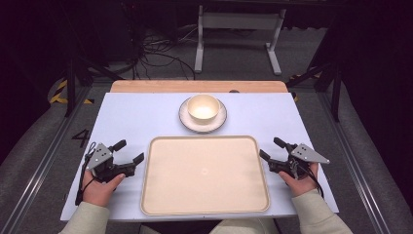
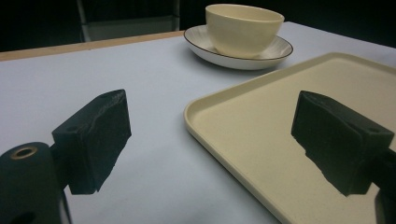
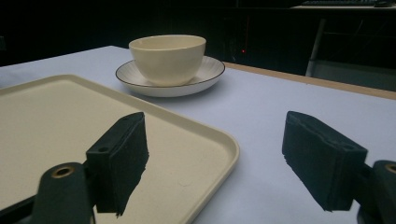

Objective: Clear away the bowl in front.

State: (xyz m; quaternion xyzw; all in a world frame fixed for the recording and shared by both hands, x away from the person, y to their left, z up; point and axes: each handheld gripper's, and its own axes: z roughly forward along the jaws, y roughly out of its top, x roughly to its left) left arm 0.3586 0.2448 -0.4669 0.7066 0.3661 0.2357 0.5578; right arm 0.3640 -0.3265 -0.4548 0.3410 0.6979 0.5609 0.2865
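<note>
A cream bowl (image 1: 203, 107) stands in a white saucer (image 1: 183, 117) with a dark rim, at the table's far middle. In front of it lies a wide cream tray (image 1: 204, 175) with nothing in it. My left gripper (image 1: 130, 150) rests on the table just left of the tray, open and holding nothing. At the tray's right side my right gripper (image 1: 269, 147) is open too, its jaws wide apart and bare. The left gripper view looks between the spread jaws of the left gripper (image 2: 210, 135) at the tray (image 2: 280, 116) corner and the bowl (image 2: 243, 28). The right gripper view has the bowl (image 3: 168, 53) beyond the tray (image 3: 56, 121).
The tabletop (image 1: 136, 117) is pale blue-white with a wooden strip (image 1: 195, 86) along its far edge. Beyond it are a dark floor, cables and a white stand (image 1: 238, 34). Metal rails run along both sides of the table.
</note>
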